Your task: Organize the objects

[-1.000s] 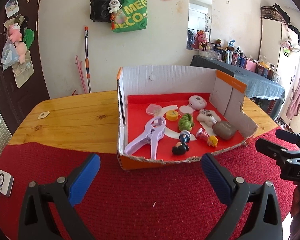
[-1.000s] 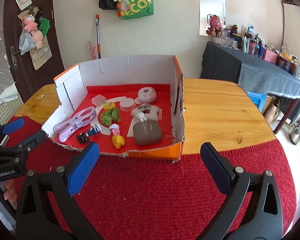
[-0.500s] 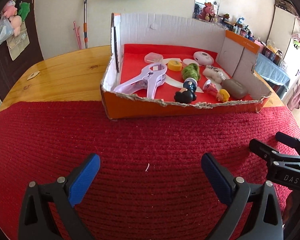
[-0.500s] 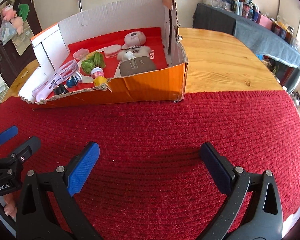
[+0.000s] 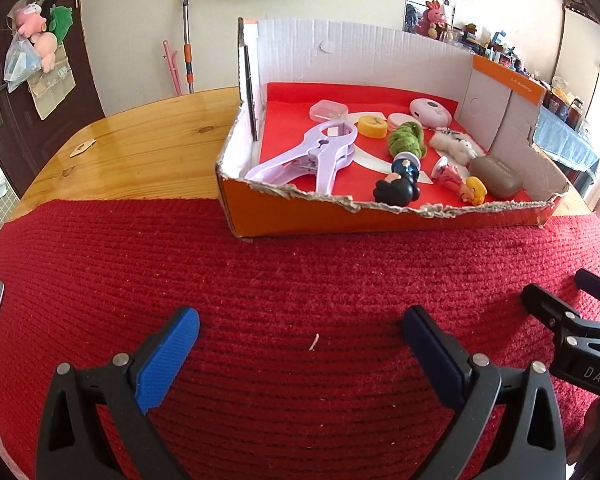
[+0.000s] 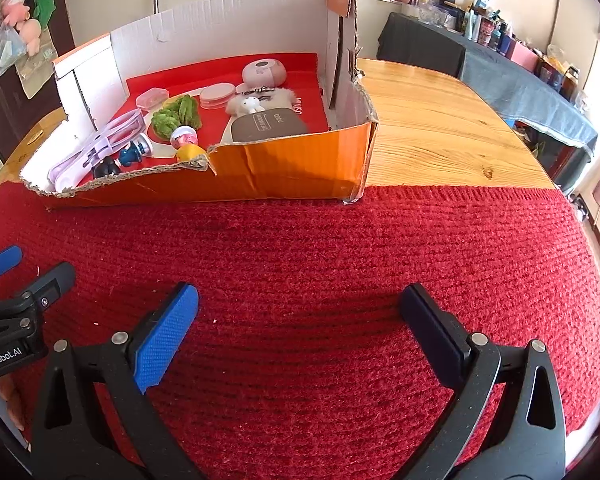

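Both your left tongs (image 5: 300,344) and right tongs (image 6: 298,320) hover apart and empty above the red mat (image 6: 340,240); reach over the cardboard box (image 5: 380,216)'s torn front edge for the purple clip (image 5: 312,156)

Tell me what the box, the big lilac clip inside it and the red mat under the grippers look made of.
Box: corrugated cardboard, its front edge torn ragged, orange print outside.
Lilac clip: apparently moulded plastic, smooth with a slight sheen.
Red mat: knitted or woven textile, ribbed and fuzzy; fibre unclear.
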Available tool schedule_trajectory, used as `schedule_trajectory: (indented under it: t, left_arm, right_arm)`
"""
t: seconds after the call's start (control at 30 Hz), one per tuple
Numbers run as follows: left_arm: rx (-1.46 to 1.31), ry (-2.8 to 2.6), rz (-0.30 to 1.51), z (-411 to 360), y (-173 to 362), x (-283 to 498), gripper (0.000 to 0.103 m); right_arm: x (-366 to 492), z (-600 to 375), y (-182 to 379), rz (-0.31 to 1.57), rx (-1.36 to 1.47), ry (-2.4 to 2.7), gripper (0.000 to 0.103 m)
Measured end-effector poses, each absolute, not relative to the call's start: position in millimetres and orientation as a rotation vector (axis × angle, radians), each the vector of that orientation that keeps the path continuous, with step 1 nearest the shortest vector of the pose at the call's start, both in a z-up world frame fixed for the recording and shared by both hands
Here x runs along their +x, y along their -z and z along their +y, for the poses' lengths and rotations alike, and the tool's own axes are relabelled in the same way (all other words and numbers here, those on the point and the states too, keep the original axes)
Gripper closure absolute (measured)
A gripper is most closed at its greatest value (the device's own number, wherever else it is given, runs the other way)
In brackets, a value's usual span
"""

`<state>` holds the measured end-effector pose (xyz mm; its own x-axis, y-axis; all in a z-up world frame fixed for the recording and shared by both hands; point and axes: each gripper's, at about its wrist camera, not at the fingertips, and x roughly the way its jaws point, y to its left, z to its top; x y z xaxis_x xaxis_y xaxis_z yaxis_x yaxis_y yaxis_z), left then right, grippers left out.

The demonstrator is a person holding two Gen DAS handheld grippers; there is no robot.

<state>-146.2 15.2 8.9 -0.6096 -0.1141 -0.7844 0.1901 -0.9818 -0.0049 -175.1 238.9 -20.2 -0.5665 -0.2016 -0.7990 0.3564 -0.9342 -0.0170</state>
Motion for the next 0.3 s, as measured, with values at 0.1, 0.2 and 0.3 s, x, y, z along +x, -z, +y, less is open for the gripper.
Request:
schedule_trajectory:
  t: [0.1,0.2,0.3]
  left_arm:
    - [1.288,2.673,0.128,15.6,-9.6,-145.6,0.000]
    - [1.285,2.673,0.128,16.3,-9.4,-147.3,0.000]
    - [1.285,2.673,0.129,16.2,-9.6,-147.1,0.000]
  right_arm:
    - [-175.1,238.9,20.3,0.253,1.252,2.518,0.000]
    - [-175.1,238.6,20.4,0.253,1.252,2.518,0.000]
    - [-175.1,238.6,20.5,0.253,1.252,2.518,0.000]
